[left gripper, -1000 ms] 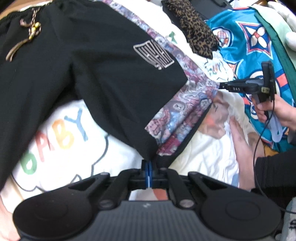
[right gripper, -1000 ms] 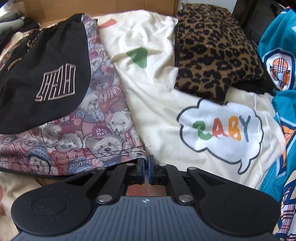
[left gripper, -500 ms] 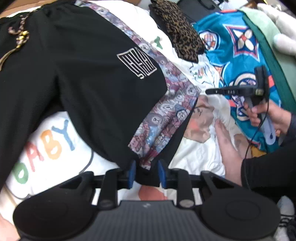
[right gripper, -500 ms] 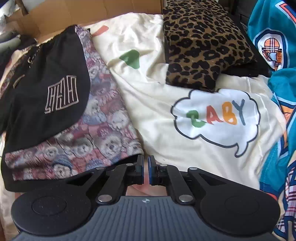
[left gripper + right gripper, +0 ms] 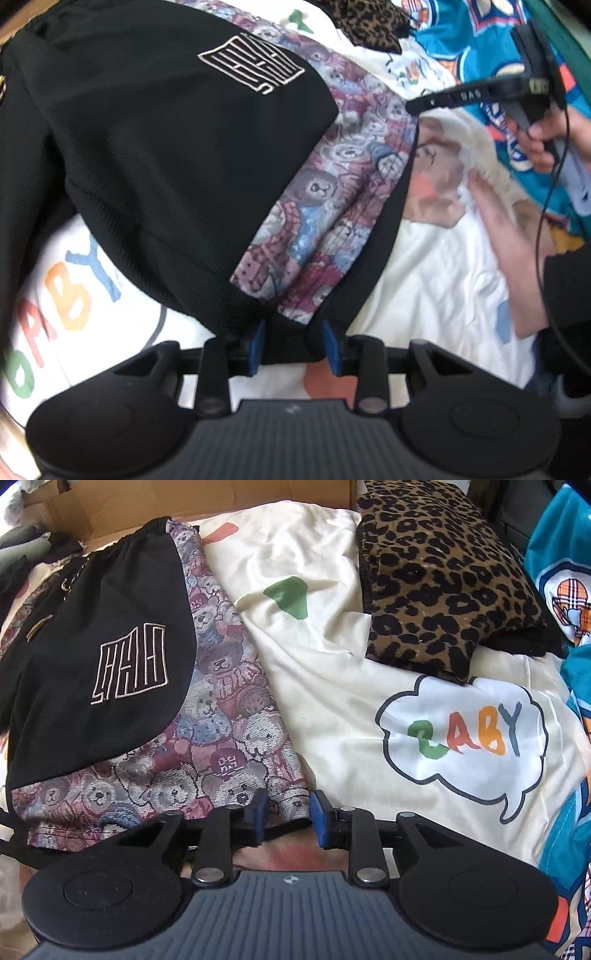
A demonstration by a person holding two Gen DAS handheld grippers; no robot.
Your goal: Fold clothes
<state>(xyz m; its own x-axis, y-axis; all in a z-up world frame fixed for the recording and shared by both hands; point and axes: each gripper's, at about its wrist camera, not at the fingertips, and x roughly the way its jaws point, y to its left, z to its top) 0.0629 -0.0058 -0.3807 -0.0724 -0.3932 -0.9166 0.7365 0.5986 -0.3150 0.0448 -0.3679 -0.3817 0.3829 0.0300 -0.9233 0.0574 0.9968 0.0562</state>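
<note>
Black shorts [image 5: 99, 635] laid on a cream "BABY" sheet [image 5: 332, 686], both hand-held grippers parted at the hem

The waistband end is cut off at the frame edge in the left view, and that view is blurred. The shorts are seen as black mesh with an outlined logo [image 5: 253, 61] and a teddy-bear print panel [image 5: 221, 716] down the side. The left hand-held gripper [image 5: 293, 345] is spread apart with the dark hem corner lying between its blue pads, not pinched. The right hand-held gripper [image 5: 286, 819] is likewise parted around the bear-print hem. A folded leopard-print piece [image 5: 439, 579] is seen further back on the sheet.
</note>
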